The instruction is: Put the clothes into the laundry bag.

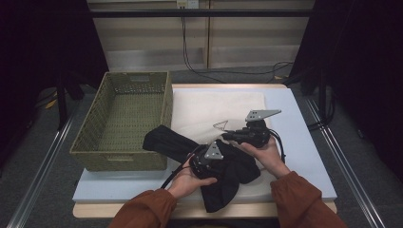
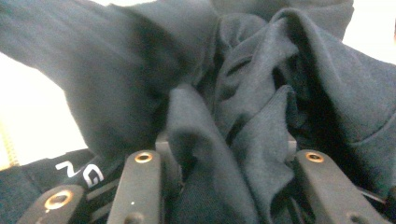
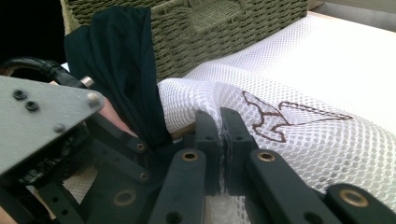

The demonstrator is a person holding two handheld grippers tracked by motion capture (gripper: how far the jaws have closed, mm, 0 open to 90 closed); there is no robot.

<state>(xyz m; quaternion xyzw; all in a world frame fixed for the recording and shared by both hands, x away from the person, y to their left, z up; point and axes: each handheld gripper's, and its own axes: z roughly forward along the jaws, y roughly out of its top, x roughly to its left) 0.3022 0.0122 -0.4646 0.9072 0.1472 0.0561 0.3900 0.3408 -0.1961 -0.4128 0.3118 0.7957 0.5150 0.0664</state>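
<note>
While the right tool (image 3: 223,135) clamps the white mesh bag (image 3: 299,88), the left tool (image 2: 229,163) stands partly open.
Dark garment (image 2: 243,93) bunches between the left jaws, apparently ungripped; it lies on the surface (image 1: 304,142) beside the wicker basket (image 1: 124,118).

We take the mesh bag (image 1: 216,111) as our landmark; it lies flat on the tabletop (image 1: 304,142). The basket (image 1: 124,121) stands just to its left, their edges close together. On the bag's near left corner we see the garment (image 1: 218,166), heaped and trailing toward the basket and the tabletop's near edge. The left gripper (image 1: 207,159) sits on that garment, and the right gripper (image 1: 233,136) at the bag's near edge, right of the left one.
</note>
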